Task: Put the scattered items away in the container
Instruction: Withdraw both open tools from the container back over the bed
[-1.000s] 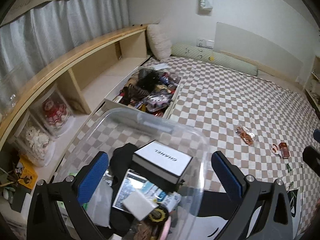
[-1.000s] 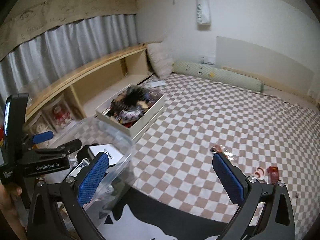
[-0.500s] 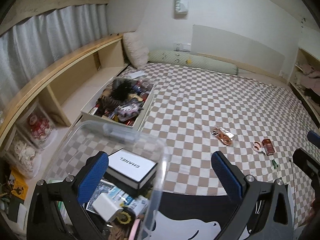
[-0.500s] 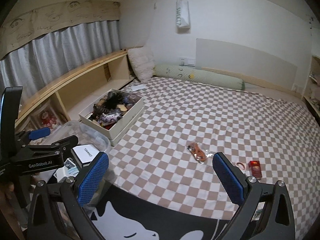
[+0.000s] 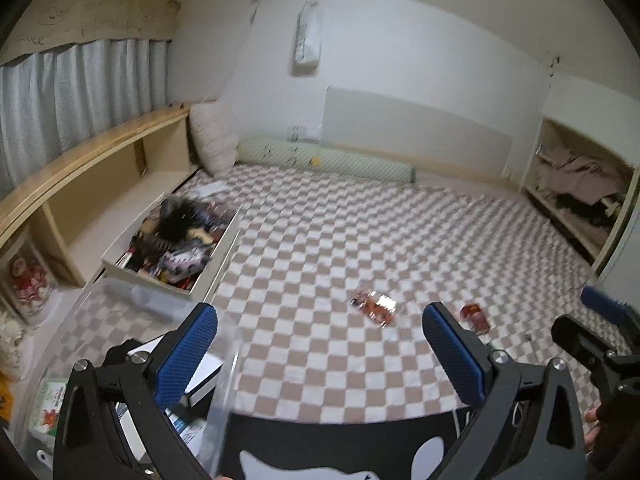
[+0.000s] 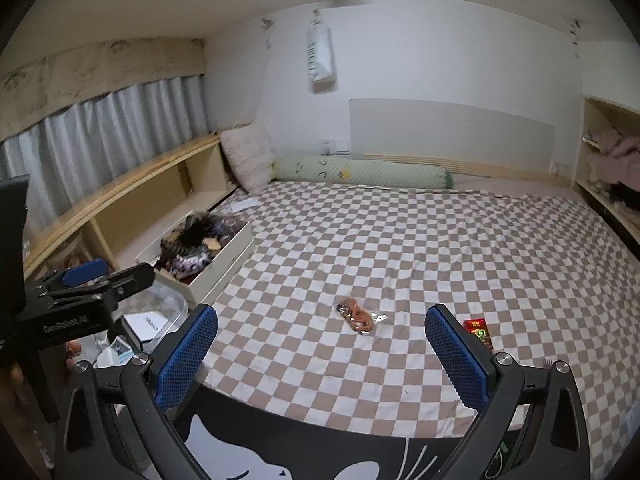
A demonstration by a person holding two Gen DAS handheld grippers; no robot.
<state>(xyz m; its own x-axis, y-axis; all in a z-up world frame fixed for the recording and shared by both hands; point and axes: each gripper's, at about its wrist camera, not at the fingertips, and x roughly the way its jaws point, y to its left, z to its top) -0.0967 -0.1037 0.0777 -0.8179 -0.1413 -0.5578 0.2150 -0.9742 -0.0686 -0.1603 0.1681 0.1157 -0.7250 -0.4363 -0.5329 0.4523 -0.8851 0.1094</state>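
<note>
Holding: nothing in either claw
Left gripper [image 5: 320,344]: its two blue pads are wide apart and empty; it hangs over the near edge of the bed, with the clear bin under its left pad
Right gripper [image 6: 322,346]: its blue pads are wide apart and empty too; it hangs over the checked sheet and looks at the snack packet
Clear plastic bin [image 5: 120,304]: at the near left of the bed, with things already inside
Black and white box [image 6: 145,325]: lies inside the clear bin
Snack packet [image 6: 358,318]: see-through wrap with orange stuff in it, flat on the checked sheet, out in the open, between the two right pads in the right view
Red packet [image 6: 478,330]: small, flat on the sheet, near the snack packet on its right, just past the right pad
White box [image 6: 208,258]: open and full of mixed things, on the left side of the bed, just behind the clear bin
Checked sheet [image 6: 400,248]: brown and white squares, covers the whole bed
Pillow [image 6: 248,158]: leans in the far left corner
Green bolster [image 6: 360,170]: lies along the far wall
</note>
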